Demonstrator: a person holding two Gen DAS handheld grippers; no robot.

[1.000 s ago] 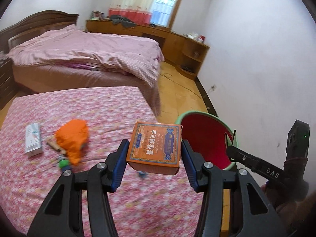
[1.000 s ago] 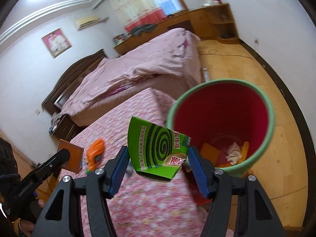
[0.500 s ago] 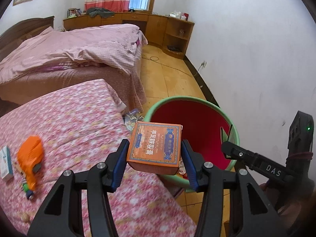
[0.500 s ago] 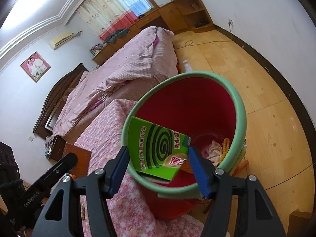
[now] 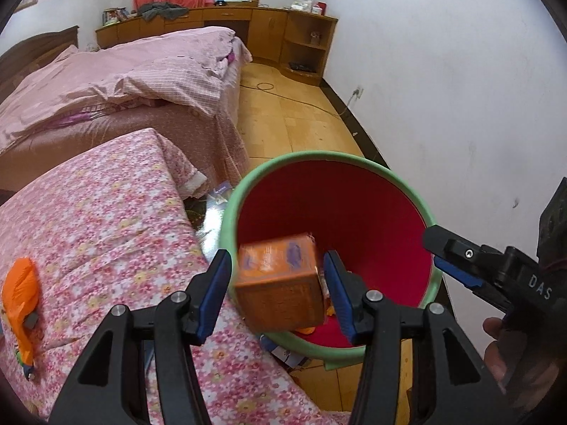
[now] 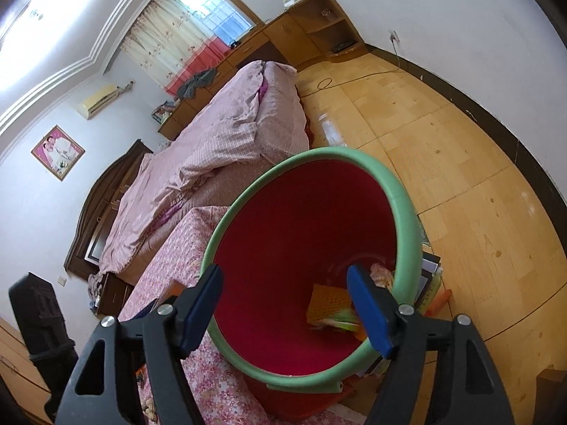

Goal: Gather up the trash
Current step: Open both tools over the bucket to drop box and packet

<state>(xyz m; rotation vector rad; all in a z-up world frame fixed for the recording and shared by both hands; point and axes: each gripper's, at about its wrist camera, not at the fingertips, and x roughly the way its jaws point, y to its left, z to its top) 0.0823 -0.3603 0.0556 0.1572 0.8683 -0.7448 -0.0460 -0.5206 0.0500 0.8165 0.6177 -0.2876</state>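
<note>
A red bin with a green rim (image 5: 319, 157) stands beside the flowered bed cover (image 5: 106, 212). My left gripper (image 5: 276, 262) hangs over the bin's near edge, jaws opening. The orange box (image 5: 280, 283) sits tilted and blurred between them, with a gap to each blue pad. In the right wrist view, my right gripper (image 6: 283, 276) is over the bin's rim (image 6: 400, 205), jaws opening with nothing between them. The green packet (image 6: 340, 318) is a blur low in the bin, beside a yellow perforated piece (image 6: 326, 304). One finger of the right gripper (image 5: 457, 258) shows at the bin's right side.
An orange bag (image 5: 19, 294) lies on the flowered cover at the far left. Behind it stands a bed with a pink quilt (image 5: 124, 81). Wooden floor (image 6: 460, 141) runs past the bin to a white wall. Papers and boxes (image 6: 432, 276) are stacked by the bin's base.
Both grippers swung right from over the flowered cover to over the bin. The right gripper let go of the green packet, which dropped inside. The orange box came loose and tipped in the left jaws.
</note>
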